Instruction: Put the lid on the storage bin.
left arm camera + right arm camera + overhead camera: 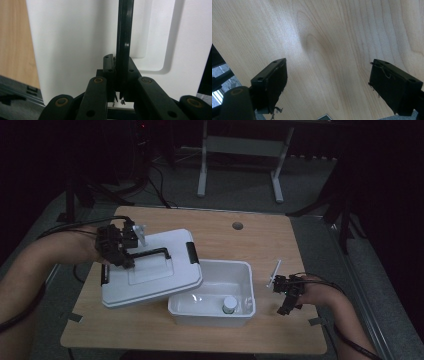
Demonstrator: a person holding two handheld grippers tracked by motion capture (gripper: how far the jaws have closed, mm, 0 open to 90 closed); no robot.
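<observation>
Dim room around you, with a pale wooden worktop (pixel 280 240) in the middle. Your left gripper (pixel 122 257) is clamped on the black handle (pixel 123 42) of the white lid (pixel 150 270), which sits tilted toward the worktop's left edge, overlapping the open white box (pixel 215 312). Your right gripper (pixel 286 300) rests near the right edge, jaws apart, holding nothing.

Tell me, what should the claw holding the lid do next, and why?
Probably carry the white lid farther left and set it on the table. The left claw grips its black handle, and one corner overlaps the open bin.
</observation>
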